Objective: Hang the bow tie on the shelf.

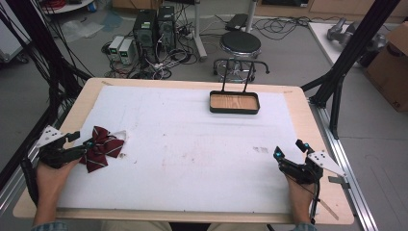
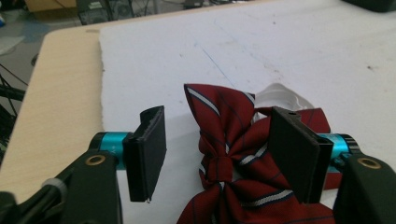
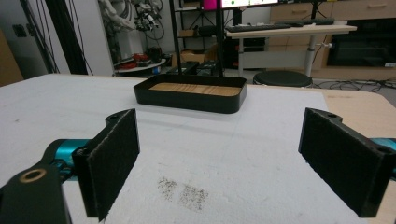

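Lab, computer towers [image 1: 154,26], floor cables [image 1: 168,60]

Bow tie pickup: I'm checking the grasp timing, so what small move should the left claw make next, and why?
Probably close the left claw a little further onto the bow tie. Its knot sits between the jaws; one pad looks at the fabric, the other is still apart, so nothing is gripped yet.

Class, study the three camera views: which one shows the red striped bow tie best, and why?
The left gripper view: the red striped bow tie lies close up between the left tool's open jaws, its knot and white stripes clear. The high view shows the bow tie small, at the table's left edge.
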A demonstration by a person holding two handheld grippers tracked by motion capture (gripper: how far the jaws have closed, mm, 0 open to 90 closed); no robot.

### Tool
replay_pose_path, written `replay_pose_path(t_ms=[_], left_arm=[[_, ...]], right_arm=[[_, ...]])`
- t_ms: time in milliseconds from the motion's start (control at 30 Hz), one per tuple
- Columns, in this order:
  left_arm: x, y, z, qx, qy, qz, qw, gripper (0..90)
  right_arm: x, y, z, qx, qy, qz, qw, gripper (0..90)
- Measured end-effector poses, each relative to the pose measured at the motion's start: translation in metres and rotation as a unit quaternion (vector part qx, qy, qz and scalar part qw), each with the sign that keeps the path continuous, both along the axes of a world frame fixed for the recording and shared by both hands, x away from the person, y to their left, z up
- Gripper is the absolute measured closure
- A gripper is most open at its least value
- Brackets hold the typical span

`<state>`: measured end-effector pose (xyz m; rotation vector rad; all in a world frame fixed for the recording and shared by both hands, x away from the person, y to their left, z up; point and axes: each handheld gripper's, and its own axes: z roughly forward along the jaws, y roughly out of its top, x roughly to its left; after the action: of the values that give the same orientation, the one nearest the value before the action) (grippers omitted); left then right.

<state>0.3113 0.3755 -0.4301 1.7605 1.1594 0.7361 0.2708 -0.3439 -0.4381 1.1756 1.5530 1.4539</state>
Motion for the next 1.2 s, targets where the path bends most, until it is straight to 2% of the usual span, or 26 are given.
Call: replay_pose_path(t_ms=[67,200,233,333,400,467,533,633,733,800,867,900,933,967,1067,1100,1200], left_arm=[[0.003,-0.002,-0.004,0.014,0.013,0.0,0.9998,41.8],[0.007,-0.004,-0.007,0.02,0.029,-0.002,0.9994,45.8],[0.009,-0.005,-0.008,0.025,0.034,-0.005,0.9991,49.2],[0.012,-0.01,-0.012,0.043,0.047,-0.018,0.9978,53.5],[0.012,-0.011,-0.013,0.046,0.05,-0.02,0.9975,55.0],[0.013,-0.013,-0.014,0.059,0.061,-0.028,0.996,59.9],[0.013,-0.014,-0.014,0.066,0.061,-0.031,0.9955,62.4],[0.013,-0.015,-0.014,0.072,0.062,-0.035,0.9949,73.0],[0.012,-0.016,-0.011,0.073,0.062,-0.035,0.9948,74.9],[0.01,-0.02,-0.005,0.075,0.05,-0.037,0.9953,75.7],[0.008,-0.026,0.003,0.064,0.03,-0.048,0.9963,75.8],[0.007,-0.034,0.013,0.056,0.015,-0.06,0.9965,75.8],[0.007,-0.034,0.013,0.056,0.015,-0.06,0.9965,75.8],[0.005,-0.039,0.018,0.053,0.006,-0.067,0.9963,75.8],[0.002,-0.056,0.033,0.048,-0.017,-0.089,0.9948,75.8],[0.001,-0.061,0.038,0.038,-0.025,-0.097,0.9943,75.8],[0.001,-0.077,0.053,0.026,-0.042,-0.122,0.9913,75.7]], right_arm=[[0.0,-0.001,0.0,0.002,0.0,0.0,1.0,11.5],[0.0,0.0,0.0,0.0,0.0,0.0,1.0,11.5],[0.0,0.0,0.0,0.0,0.0,0.0,1.0,11.5],[0.0,0.0,0.0,0.0,0.0,0.0,1.0,11.5],[0.0,0.0,0.0,0.0,0.0,0.0,1.0,11.6],[0.0,0.0,0.0,0.001,0.002,0.001,1.0,11.5],[0.0,0.0,0.0,0.001,0.002,0.001,1.0,11.5],[0.0,0.0,0.0,-0.001,0.001,0.0,1.0,11.5],[0.0,0.0,0.0,0.001,0.002,0.0,1.0,11.5],[0.0,0.0,0.0,0.001,0.003,0.0,1.0,11.5],[0.0,0.0,0.0,0.002,0.004,0.0,1.0,11.5],[0.0,-0.001,0.0,0.003,0.005,0.0,1.0,11.6],[0.0,-0.001,0.0,0.003,0.005,0.0,1.0,11.6],[0.0,-0.001,0.0,0.005,0.006,-0.001,1.0,11.6],[0.0,-0.002,0.0,0.008,0.006,0.0,1.0,11.6],[0.0,-0.003,-0.001,0.009,0.007,0.0,0.9999,11.5],[0.001,-0.003,-0.001,0.013,0.008,0.002,0.9999,11.6]])
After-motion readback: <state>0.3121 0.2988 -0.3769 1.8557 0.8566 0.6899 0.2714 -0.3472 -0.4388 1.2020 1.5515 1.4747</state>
